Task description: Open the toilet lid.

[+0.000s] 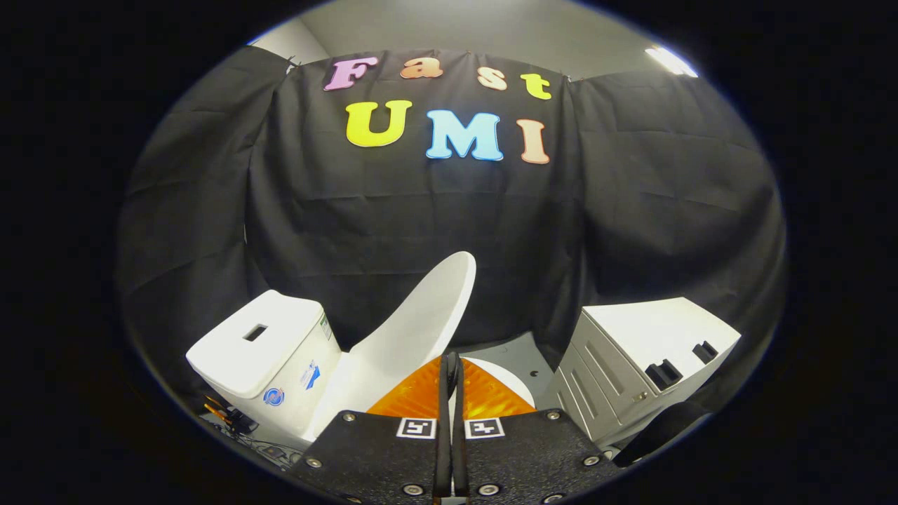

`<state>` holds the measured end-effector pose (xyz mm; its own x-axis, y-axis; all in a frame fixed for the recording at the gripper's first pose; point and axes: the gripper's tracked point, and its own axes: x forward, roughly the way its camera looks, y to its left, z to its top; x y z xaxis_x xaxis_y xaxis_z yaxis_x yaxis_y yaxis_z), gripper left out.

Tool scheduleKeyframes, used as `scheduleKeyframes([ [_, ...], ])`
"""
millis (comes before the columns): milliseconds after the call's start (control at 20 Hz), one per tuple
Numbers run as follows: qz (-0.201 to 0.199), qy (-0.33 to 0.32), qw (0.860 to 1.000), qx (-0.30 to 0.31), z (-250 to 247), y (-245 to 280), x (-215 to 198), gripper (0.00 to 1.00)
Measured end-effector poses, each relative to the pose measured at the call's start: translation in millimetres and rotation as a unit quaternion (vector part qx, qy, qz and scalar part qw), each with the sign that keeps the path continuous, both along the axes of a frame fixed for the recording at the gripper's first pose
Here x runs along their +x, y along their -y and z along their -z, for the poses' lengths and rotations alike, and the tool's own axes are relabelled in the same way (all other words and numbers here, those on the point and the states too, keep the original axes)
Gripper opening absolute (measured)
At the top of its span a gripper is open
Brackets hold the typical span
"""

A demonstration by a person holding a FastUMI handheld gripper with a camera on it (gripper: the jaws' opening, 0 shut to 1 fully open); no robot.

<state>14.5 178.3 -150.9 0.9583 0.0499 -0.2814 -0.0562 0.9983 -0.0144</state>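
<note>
Pointing forward over the toilet, the hand-held gripper (450,365) is seen with its two fingers (443,393) brought together, side by side and touching along their length, with nothing clamped between them. Two small square markers (416,428) are carried on the gripper body, one on each side of the fingers.

Just ahead of the fingertips, and a little to their left, the toilet lid (421,319) is raised. It is tilted up and back toward the tank, its white underside turned toward the fingers, and it is not gripped. Whether the fingertips are touching its lower edge cannot be told. Beside the fingers on the right, a curved strip of the white toilet seat (506,375) is shown; what lies inside the bowl is hidden behind the gripper.

Left of the lid, the toilet tank (270,351) is closed by its flat cover, in which a small rectangular slot (255,332) is cut. Stickers are fixed to the tank's side. Some cables (228,417) are lying on the floor below the tank.

To the right of the toilet, well apart from it, a white cabinet (645,354) is standing with its drawers closed, so its contents cannot be seen. The grey floor (515,354) is visible between toilet and cabinet, and the black cloth wall (393,217) is hung behind everything.
</note>
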Motion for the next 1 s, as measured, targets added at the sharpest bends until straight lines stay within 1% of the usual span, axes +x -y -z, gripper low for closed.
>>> scheduleKeyframes([
  [100,0.001,0.007,1.000,-0.021,-6,-8,1,0.01],
  [250,-0.008,0.018,0.998,-0.054,-22,-31,2,0.01],
  [400,-0.024,0.029,0.997,-0.060,-38,-61,-1,0.00],
  [650,-0.038,0.041,0.996,-0.071,-54,-97,-3,0.01],
  [850,-0.047,0.054,0.993,-0.095,-63,-124,-5,0.00],
  [1000,-0.064,0.076,0.988,-0.115,-71,-150,-8,0.01],
])
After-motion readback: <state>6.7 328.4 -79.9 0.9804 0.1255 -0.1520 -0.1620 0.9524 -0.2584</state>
